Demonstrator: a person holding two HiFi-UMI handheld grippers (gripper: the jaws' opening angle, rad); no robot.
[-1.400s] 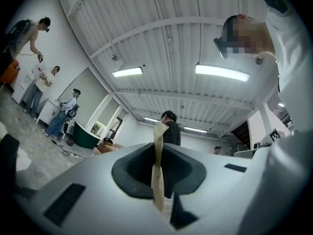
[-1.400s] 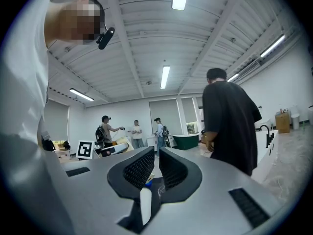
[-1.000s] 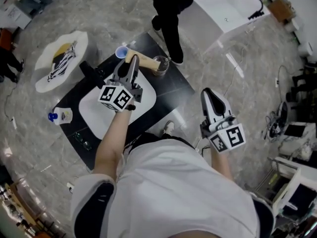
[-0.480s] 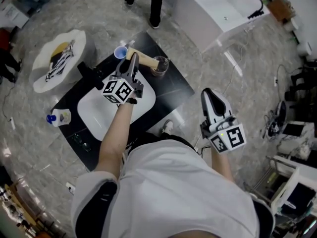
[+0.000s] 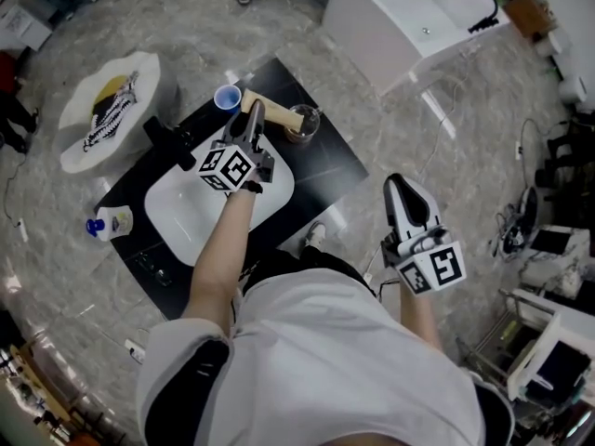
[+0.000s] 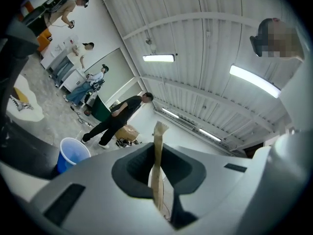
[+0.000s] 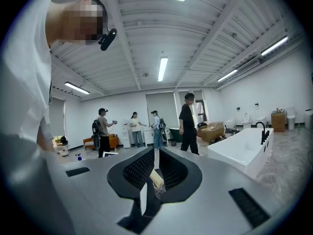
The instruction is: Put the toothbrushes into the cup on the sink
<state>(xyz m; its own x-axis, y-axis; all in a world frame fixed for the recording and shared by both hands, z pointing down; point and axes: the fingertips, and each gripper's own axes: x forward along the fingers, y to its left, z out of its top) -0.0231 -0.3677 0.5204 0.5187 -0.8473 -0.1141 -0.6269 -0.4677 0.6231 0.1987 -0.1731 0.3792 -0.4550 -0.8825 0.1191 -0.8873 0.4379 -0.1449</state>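
The toothbrush [image 6: 157, 168] is thin and tan, like bamboo. It stands up between the jaws of the left gripper [image 5: 254, 115], and the jaws are closed tight on it. That gripper is over the far edge of the white sink [image 5: 181, 216]. Its tip is near a tan wooden bar [image 5: 271, 111] that lies just behind the sink.

A blue cup [image 5: 227, 98] stands at the far left end of that bar. A glass cup [image 5: 302, 124] with something dark in it stands at the right end. The sink is set in a black worktop [image 5: 325, 167]. A white bottle [image 5: 112, 219] with a blue cap stands at the left end of the worktop.

The right gripper [image 5: 401, 184] is well off to the right, over the grey floor [image 5: 437, 147], away from the sink. Its jaws are nearly together on a short tan piece [image 7: 156, 178] with a clear tip. It is too small to name for sure.

Each gripper has a cube with black and white squares on it. A white bathtub [image 5: 409, 26] stands far off to the right.
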